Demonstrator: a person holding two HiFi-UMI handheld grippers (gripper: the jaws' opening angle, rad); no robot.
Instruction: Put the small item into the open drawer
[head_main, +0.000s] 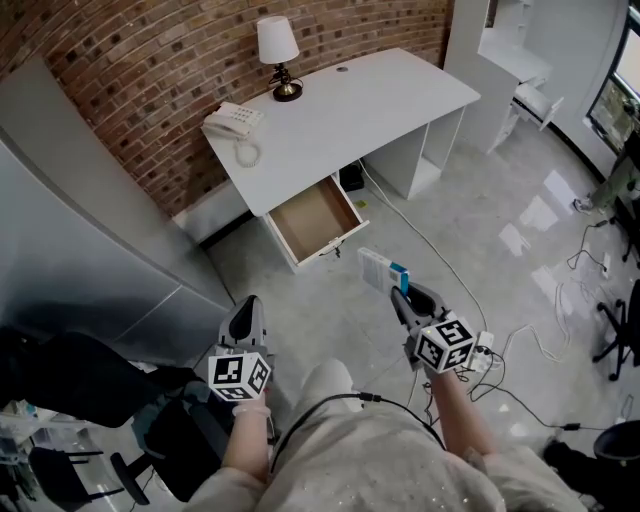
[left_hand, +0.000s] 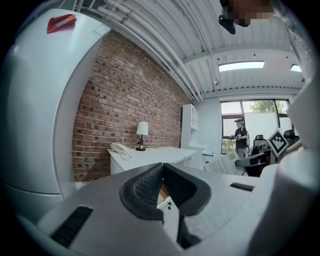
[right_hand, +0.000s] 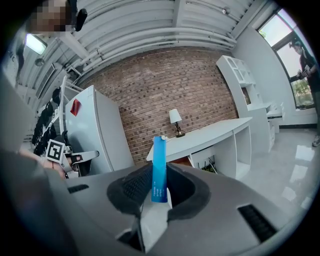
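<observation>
A small white box with a blue end (head_main: 383, 271) sticks out of my right gripper (head_main: 402, 296), whose jaws are shut on it; in the right gripper view the box (right_hand: 159, 168) stands upright between the pads. The open wooden drawer (head_main: 314, 219) juts from under the white desk (head_main: 350, 115), ahead and to the left of the box. My left gripper (head_main: 245, 322) hangs lower left over the floor, its jaws shut with nothing between them (left_hand: 162, 187).
On the desk stand a table lamp (head_main: 279, 55) and a white telephone (head_main: 234, 123). A large grey cabinet (head_main: 70, 260) fills the left. Cables and a power strip (head_main: 484, 352) trail over the floor at right. Office chairs (head_main: 622, 330) stand at the far right.
</observation>
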